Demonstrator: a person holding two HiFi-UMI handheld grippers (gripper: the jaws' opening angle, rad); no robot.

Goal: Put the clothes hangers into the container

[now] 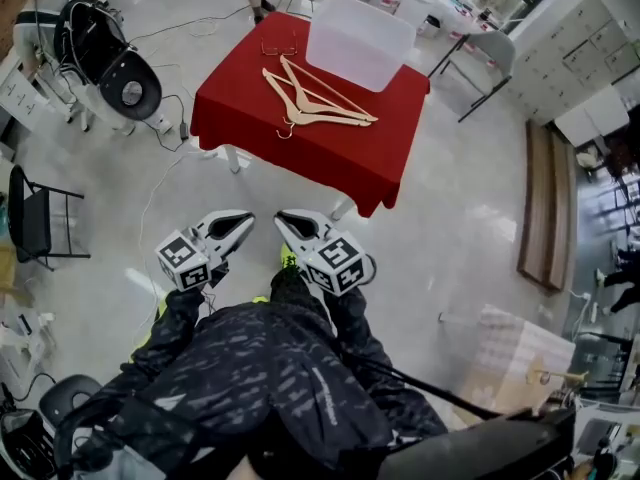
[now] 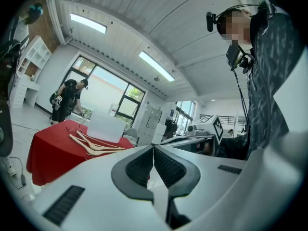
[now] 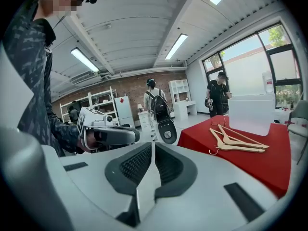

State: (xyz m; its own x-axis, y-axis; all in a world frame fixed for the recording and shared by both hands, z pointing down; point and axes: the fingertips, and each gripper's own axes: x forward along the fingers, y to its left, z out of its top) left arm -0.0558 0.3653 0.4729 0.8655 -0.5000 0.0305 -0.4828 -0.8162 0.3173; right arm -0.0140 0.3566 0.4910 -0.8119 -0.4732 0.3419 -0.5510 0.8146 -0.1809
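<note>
Several wooden clothes hangers (image 1: pixel 312 102) lie in a pile on a table with a red cloth (image 1: pixel 350 158). Behind them on the same table stands a translucent white container (image 1: pixel 358 40). My left gripper (image 1: pixel 245 225) and right gripper (image 1: pixel 284 220) hang side by side over the floor, well short of the table's near edge. Both are shut with nothing between their jaws. In the left gripper view the hangers (image 2: pixel 94 146) and container (image 2: pixel 106 127) lie ahead to the left of the left gripper (image 2: pixel 153 151). In the right gripper view the hangers (image 3: pixel 237 141) and container (image 3: pixel 252 112) are ahead to the right of the right gripper (image 3: pixel 153 146).
A black folding chair (image 1: pixel 38 220) stands at the left, and a black and white machine (image 1: pixel 108 60) with cables on the floor sits left of the table. Another chair (image 1: pixel 490 56) is behind the table. A wooden board (image 1: pixel 546 208) lies at the right. Two people stand at the back (image 3: pixel 219 95).
</note>
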